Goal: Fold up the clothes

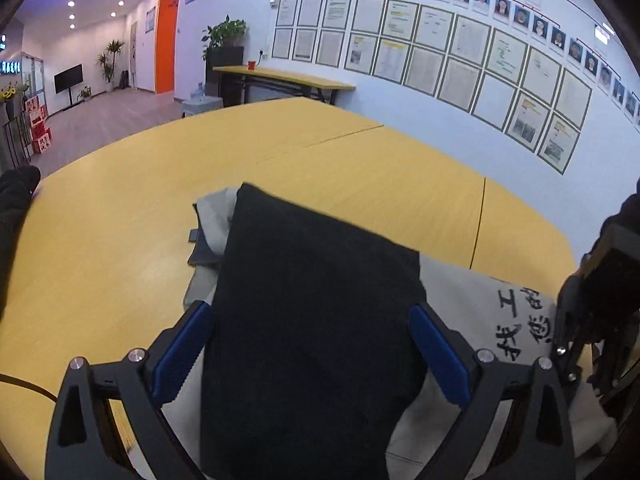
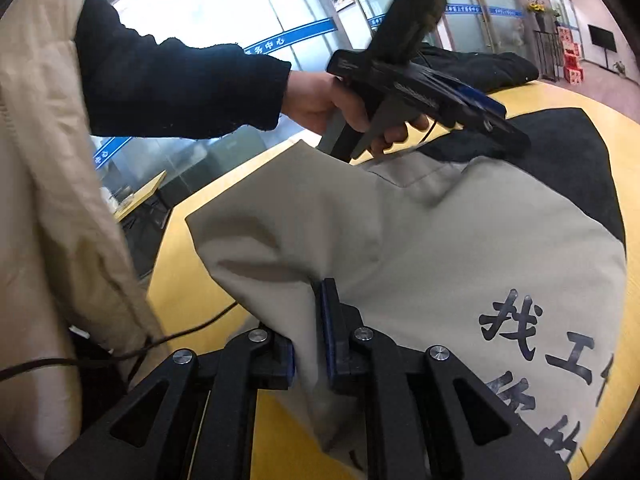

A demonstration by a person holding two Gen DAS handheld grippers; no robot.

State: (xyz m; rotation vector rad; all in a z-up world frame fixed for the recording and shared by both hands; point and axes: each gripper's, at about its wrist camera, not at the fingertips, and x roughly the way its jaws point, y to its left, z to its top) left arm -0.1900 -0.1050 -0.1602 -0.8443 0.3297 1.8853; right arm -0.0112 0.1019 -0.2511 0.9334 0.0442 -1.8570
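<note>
A beige and black garment (image 1: 316, 300) with dark printed characters lies on the yellow table (image 1: 120, 216). In the left wrist view my left gripper (image 1: 312, 344) is open, its blue-padded fingers (image 1: 184, 352) on either side of the black panel. In the right wrist view my right gripper (image 2: 310, 332) is shut on a fold of the beige cloth (image 2: 360, 240) near the garment's edge. The left gripper (image 2: 480, 112) also shows there, held by a hand over the far black part (image 2: 568, 160). The right gripper shows at the left wrist view's right edge (image 1: 592, 320).
A dark jacket (image 2: 480, 68) lies at the table's far edge. A second table (image 1: 288, 78) with a red cup stands by the wall with framed papers. A cable (image 2: 192, 328) runs over the table near me. My beige coat (image 2: 48, 200) is close on the left.
</note>
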